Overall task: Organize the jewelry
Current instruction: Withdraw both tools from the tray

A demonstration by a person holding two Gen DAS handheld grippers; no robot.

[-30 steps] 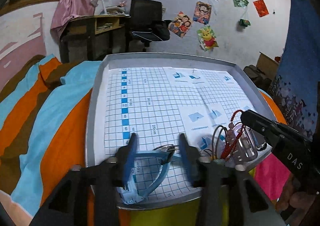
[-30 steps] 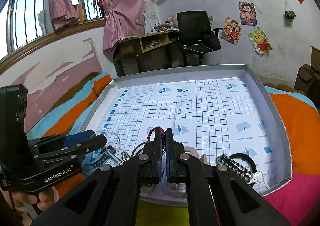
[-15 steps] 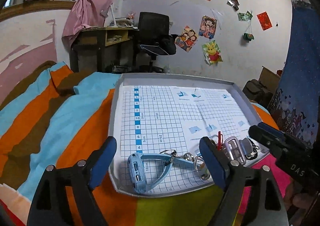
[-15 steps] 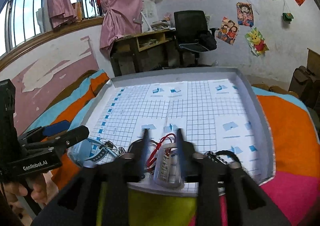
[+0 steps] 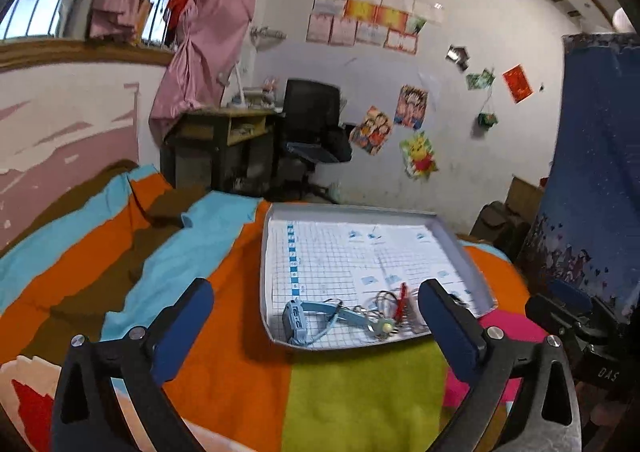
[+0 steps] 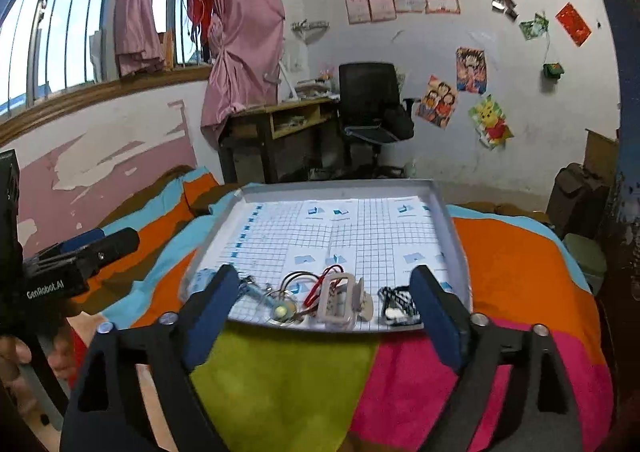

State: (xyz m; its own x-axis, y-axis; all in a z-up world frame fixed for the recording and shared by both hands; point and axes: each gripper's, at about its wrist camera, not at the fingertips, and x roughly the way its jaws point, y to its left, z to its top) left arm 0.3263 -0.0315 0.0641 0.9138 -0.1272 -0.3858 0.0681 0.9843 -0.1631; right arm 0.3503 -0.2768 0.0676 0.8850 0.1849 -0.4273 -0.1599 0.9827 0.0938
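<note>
Your left gripper hung above the striped bedspread, short of the tray, its jaws spread wide after just having been opening, with nothing between the blue pads. Your right gripper sat just off the tray's near edge, its jaws also wide apart after just having been opening, and nothing was pinched between them.

The jewelry lay along the near edge of the tray, on the gridded paper. From the left wrist you had the blue watch at the tray's near left corner, its strap running right toward a tangle of rings and hoops. A red bead string rose from that tangle. From the right wrist, the white clear case rested near the middle of the near edge, tilted, with the red bead string just beside it on its left. A round pale piece lay left of the case. The black-and-white bracelet lay right of the case, close to your right finger.

Your left gripper showed at the left of the right wrist view, well apart from the tray. A hand held it.
</note>
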